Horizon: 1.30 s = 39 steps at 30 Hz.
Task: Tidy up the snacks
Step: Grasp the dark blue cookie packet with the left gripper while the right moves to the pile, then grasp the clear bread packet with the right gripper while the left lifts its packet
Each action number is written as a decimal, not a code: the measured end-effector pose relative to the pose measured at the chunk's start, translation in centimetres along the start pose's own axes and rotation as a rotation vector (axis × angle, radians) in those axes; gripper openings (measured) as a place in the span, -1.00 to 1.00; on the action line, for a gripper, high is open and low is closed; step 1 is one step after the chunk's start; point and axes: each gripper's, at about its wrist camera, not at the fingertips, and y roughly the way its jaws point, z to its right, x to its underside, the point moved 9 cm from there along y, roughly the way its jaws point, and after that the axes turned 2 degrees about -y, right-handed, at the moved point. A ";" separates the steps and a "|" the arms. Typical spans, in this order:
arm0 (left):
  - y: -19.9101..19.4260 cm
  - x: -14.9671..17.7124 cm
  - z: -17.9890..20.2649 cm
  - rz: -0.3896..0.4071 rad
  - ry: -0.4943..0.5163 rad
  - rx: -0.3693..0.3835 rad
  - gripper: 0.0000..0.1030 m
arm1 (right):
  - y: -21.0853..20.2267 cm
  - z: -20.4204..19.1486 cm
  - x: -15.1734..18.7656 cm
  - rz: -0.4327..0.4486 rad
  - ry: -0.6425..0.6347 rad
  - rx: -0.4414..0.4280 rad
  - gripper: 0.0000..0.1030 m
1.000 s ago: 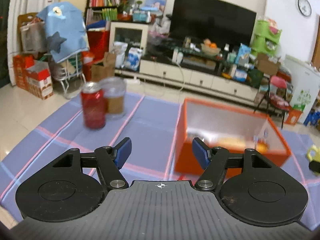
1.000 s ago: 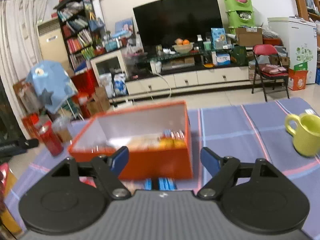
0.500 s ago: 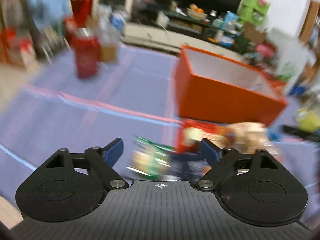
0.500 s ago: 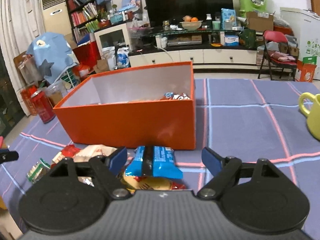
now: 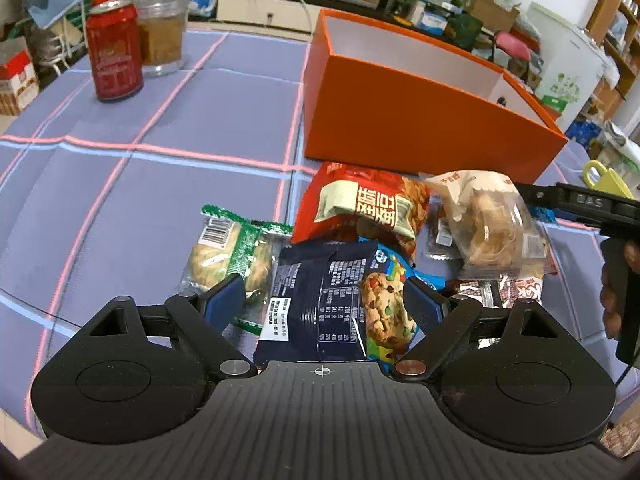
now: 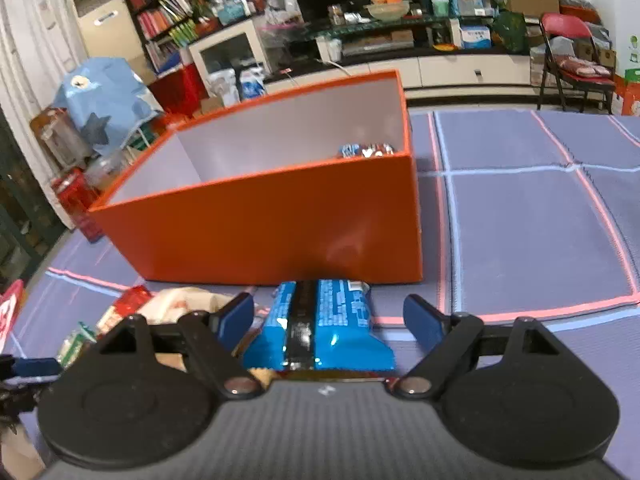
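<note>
Orange box (image 5: 420, 120) is sitting on the purple checked cloth (image 5: 160, 200), with six or so snack packets lying heaped just in front of it. Left gripper (image 5: 324, 300) is hovering low, fingers spread wide around a dark cookie packet (image 5: 320, 300). Right gripper (image 6: 328, 316) is hanging likewise, spread around one blue packet (image 6: 324, 320). One red can (image 5: 114, 52) and one cup (image 5: 162, 34) are standing well left of the box.

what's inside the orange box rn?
Right wrist view: the orange box shows a few small wrapped snacks in its far right corner. Its near wall hides most of the floor.
</note>
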 end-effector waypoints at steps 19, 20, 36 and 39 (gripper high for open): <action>0.3 0.4 2.2 0.014 0.080 -0.020 -0.32 | -1.2 1.5 0.2 -0.028 -0.033 0.055 0.37; 0.4 0.4 2.2 0.014 0.085 -0.030 -0.30 | -1.4 1.7 0.1 -0.025 -0.032 0.056 0.37; 0.9 0.2 1.9 -0.007 0.016 0.003 -0.44 | -3.9 3.3 -0.2 0.075 -0.128 0.111 0.40; 0.9 0.2 2.1 -0.003 0.029 -0.002 -0.47 | -4.5 1.0 0.1 0.092 -0.260 0.046 0.39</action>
